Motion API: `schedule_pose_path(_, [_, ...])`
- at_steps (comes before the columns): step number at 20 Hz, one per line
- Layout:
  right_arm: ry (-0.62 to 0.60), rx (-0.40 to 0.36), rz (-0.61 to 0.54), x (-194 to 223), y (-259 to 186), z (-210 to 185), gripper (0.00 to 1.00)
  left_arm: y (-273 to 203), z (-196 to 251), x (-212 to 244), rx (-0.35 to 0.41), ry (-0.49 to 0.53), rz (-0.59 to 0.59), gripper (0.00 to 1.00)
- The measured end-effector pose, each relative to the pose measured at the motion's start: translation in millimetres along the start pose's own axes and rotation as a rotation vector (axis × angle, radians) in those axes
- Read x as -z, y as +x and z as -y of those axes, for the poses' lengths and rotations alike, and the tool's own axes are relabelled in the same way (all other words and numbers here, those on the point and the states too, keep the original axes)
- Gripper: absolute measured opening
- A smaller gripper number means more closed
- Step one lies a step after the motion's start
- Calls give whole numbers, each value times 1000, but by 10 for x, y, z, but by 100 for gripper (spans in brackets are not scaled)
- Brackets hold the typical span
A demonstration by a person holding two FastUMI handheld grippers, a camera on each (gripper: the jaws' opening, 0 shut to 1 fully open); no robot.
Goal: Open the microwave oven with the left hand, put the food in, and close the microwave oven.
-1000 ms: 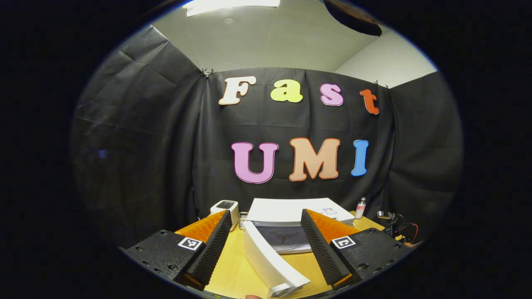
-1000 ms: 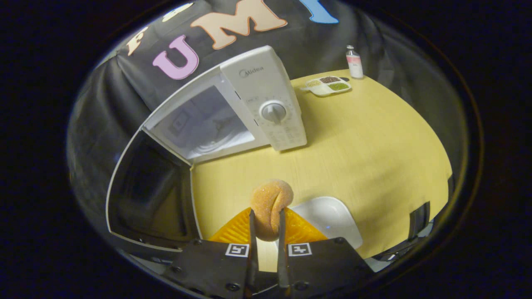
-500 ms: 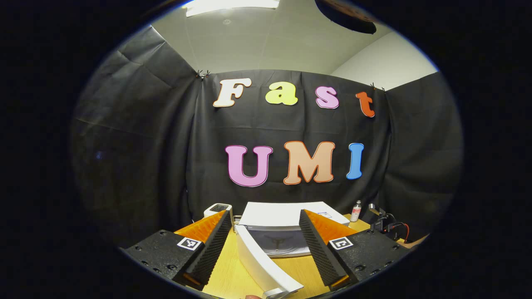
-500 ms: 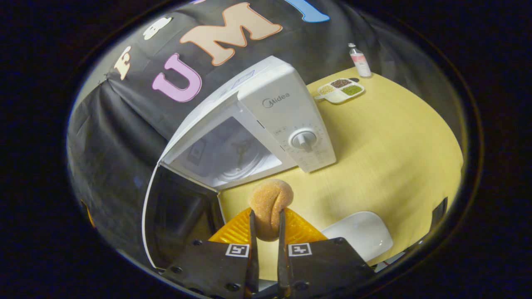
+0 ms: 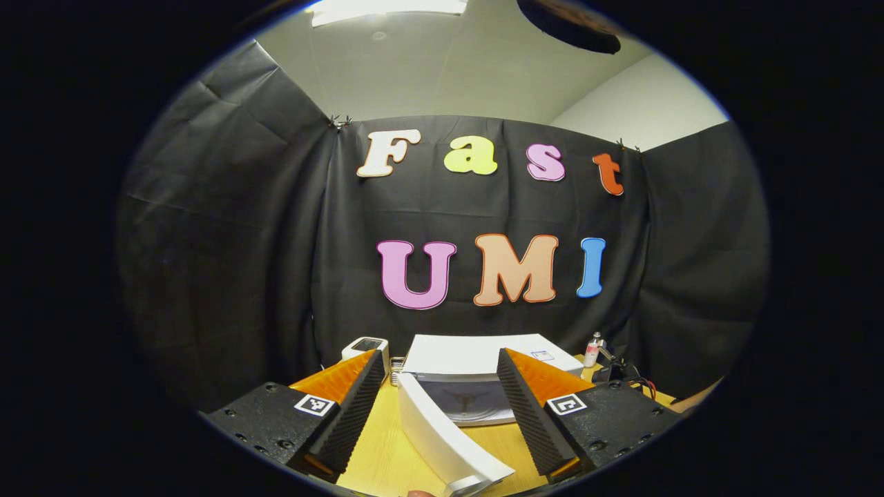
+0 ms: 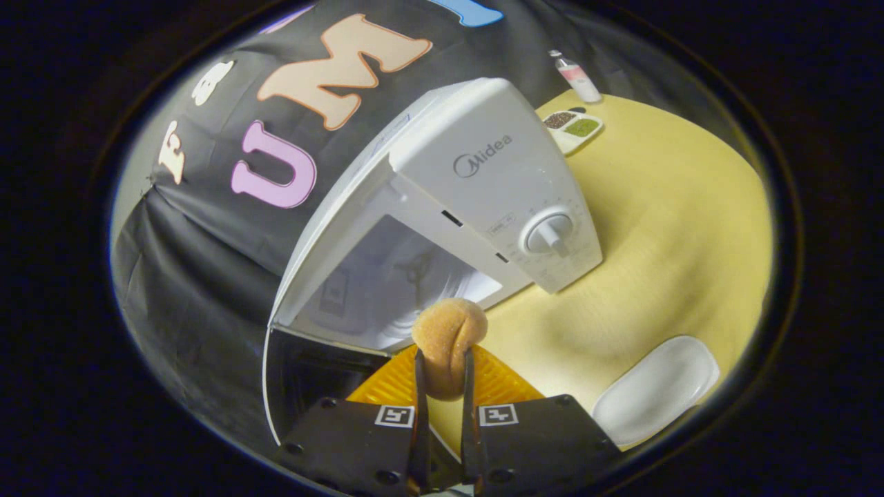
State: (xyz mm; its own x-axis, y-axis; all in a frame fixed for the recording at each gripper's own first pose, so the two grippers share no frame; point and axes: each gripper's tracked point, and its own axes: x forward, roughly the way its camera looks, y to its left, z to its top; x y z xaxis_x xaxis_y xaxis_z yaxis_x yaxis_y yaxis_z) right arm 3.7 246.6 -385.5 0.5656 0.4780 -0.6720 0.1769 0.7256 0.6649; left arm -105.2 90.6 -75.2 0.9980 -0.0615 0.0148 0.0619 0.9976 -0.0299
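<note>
Pinching the sugared bun (image 6: 447,331) between both fingers, my right tool (image 6: 442,386) is holding it just in front of the microwave (image 6: 483,179), whose door (image 6: 304,386) is standing swung open to the left of the cavity. My left tool (image 5: 438,407) is sitting spread wide, fingers either side of the door's edge (image 5: 442,435) without touching it, above the desk (image 6: 656,228).
</note>
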Motion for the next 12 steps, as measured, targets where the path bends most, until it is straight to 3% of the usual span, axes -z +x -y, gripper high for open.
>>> schedule_pose_path(12, [192, -5, 131, -67, 529, -287, 19, -97, -330, 89, 19, -14, -17, 95])
